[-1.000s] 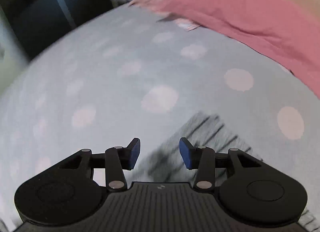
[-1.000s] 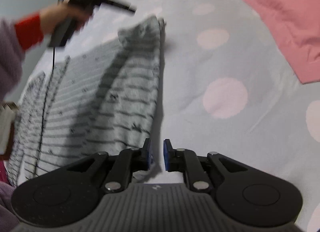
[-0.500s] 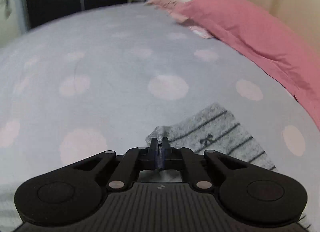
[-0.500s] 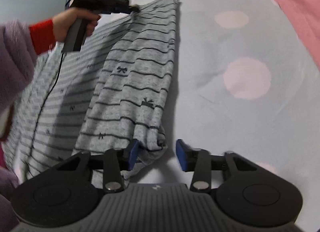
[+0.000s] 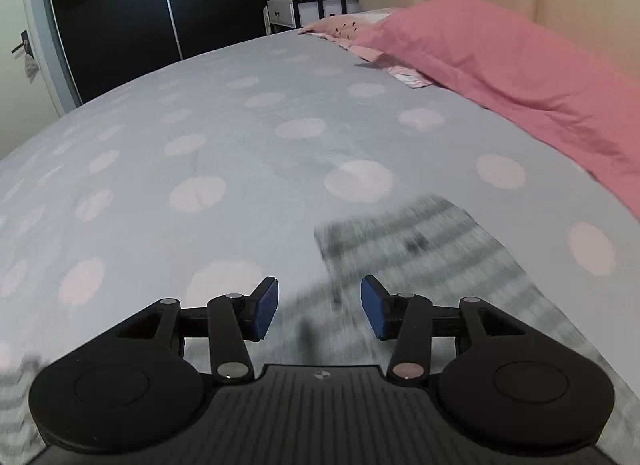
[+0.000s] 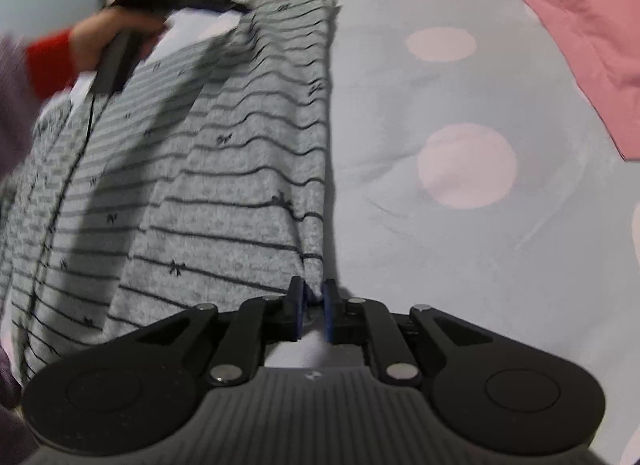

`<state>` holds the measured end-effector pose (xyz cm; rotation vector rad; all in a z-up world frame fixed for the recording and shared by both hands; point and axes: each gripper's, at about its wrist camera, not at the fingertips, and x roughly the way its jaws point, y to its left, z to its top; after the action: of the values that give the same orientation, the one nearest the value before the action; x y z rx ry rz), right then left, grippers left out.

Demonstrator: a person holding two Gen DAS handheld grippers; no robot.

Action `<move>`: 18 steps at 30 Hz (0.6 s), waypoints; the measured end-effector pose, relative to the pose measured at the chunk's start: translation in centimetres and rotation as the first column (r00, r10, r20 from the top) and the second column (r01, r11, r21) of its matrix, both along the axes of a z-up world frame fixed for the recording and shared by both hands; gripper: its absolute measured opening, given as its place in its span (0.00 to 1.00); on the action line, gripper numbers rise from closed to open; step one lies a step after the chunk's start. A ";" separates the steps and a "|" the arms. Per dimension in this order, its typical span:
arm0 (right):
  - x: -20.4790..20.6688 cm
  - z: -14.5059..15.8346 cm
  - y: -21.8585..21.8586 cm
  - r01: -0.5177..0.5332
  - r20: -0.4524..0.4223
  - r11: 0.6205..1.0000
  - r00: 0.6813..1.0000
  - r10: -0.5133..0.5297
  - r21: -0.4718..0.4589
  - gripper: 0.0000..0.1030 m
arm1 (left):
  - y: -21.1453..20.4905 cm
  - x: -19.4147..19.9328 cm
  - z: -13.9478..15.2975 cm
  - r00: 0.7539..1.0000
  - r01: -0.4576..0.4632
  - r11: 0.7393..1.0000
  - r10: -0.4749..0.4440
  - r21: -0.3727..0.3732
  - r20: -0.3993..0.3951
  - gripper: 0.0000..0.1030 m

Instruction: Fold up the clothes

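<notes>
Because the grey striped garment [image 6: 224, 169] was a thin knit lying in soft ripples on the dotted bed sheet [image 6: 460, 265], it would likely handle light, limp and a little stretchy, sagging wherever it was not held; corners and hem edges looked like the sensible places to pinch. It lay at about 10 o'clock in the right wrist view, running from the near edge up toward 12. The right claw [image 6: 313, 305] was nearly closed, pinching a gathered fold of the near corner between its pads. The left claw [image 5: 318, 307] had just been opening; its jaws stood apart over blurred cloth, gripping nothing. In the right view that claw and the hand [image 6: 108, 37] holding it were smeared by motion, and the garment's left side was cut off. A pink pillow [image 5: 520, 77] sat at 2 o'clock
</notes>
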<state>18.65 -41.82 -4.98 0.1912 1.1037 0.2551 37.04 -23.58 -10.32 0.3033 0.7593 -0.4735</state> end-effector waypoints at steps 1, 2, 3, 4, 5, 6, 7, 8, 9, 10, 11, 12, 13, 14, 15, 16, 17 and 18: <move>-0.1 0.3 -0.2 0.009 0.012 0.999 1.000 -0.008 -0.046 0.20 | 1.0 -1.7 0.7 1.000 0.013 1.000 -0.013 -0.013 -0.011 0.42; -0.2 0.6 -0.2 0.010 0.023 0.995 1.000 -0.008 -0.097 0.22 | 2.2 -3.8 1.4 0.999 0.030 0.999 -0.031 -0.032 -0.025 0.42; -0.4 0.9 -0.3 0.008 0.029 0.993 1.000 -0.005 -0.115 0.22 | 3.1 -5.6 2.1 0.998 0.049 0.998 -0.050 -0.047 -0.038 0.42; -0.6 1.3 -0.4 0.006 0.032 0.993 0.999 -0.002 -0.121 0.22 | 4.0 -7.5 2.8 0.996 0.067 0.996 -0.070 -0.061 -0.050 0.42; -0.7 1.6 -0.2 -0.010 0.028 0.993 1.000 0.014 -0.115 0.22 | 5.1 -10.0 3.5 0.994 0.087 0.994 -0.091 -0.065 -0.063 0.42; -0.9 2.0 0.0 -0.031 0.023 0.994 0.999 0.034 -0.104 0.22 | 6.0 -12.1 4.1 0.992 0.103 0.992 -0.107 -0.068 -0.069 0.42; -1.1 2.4 0.5 -0.061 0.016 0.993 0.998 0.062 -0.096 0.22 | 6.9 -14.5 4.7 0.989 0.119 0.990 -0.125 -0.071 -0.076 0.42; -1.2 2.6 1.1 -0.089 0.006 0.992 0.996 0.090 -0.094 0.22 | 7.9 -16.9 5.2 0.986 0.136 0.988 -0.142 -0.075 -0.084 0.42; -1.5 3.0 1.7 -0.121 -0.003 0.988 0.993 0.121 -0.096 0.22 | 8.7 -19.0 5.7 0.985 0.143 0.987 -0.150 -0.079 -0.085 0.42; -1.9 3.5 2.6 -0.159 -0.008 0.982 0.987 0.159 -0.099 0.24 | 9.4 -20.9 5.9 0.983 0.151 0.986 -0.158 -0.077 -0.096 0.42; -2.3 4.1 3.6 -0.195 -0.014 0.975 0.981 0.195 -0.103 0.26 | 10.2 -22.8 6.2 0.980 0.159 0.984 -0.167 -0.075 -0.107 0.42; -2.8 4.6 4.6 -0.231 -0.020 0.967 0.973 0.230 -0.106 0.28 | 10.9 -24.4 6.3 0.979 0.156 0.986 -0.163 -0.065 -0.118 0.42; -3.3 5.2 5.5 -0.259 -0.025 0.960 0.966 0.258 -0.109 0.29 | 11.6 -26.1 6.4 0.979 0.153 0.987 -0.159 -0.056 -0.130 0.42; -3.9 5.7 6.5 -0.287 -0.029 0.951 0.958 0.286 -0.114 0.31 | 12.5 -27.5 6.6 0.981 0.141 0.989 -0.147 -0.052 -0.130 0.42; -4.6 6.2 7.7 -0.315 -0.029 0.941 0.949 0.313 -0.125 0.36 | 13.5 -29.0 6.7 0.982 0.129 0.990 -0.134 -0.048 -0.130 0.42; -5.4 6.6 8.9 -0.338 -0.027 0.931 0.941 0.338 -0.137 0.38 | 14.5 -30.5 6.8 0.984 0.117 0.992 -0.122 -0.043 -0.130 0.42; -6.1 6.9 10.0 -0.359 -0.023 0.923 0.933 0.359 -0.142 0.38 | 15.5 -32.0 6.8 0.986 0.094 0.995 -0.098 -0.034 -0.131 0.42; -7.1 7.0 11.1 -0.373 -0.020 0.917 0.927 0.374 -0.140 0.39 | 16.4 -33.2 6.8 0.989 0.076 0.997 -0.078 -0.022 -0.129 0.43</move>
<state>11.56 -30.71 2.05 -0.1518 1.1419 0.5170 3.88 -7.22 -3.51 0.2887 0.8716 -0.5766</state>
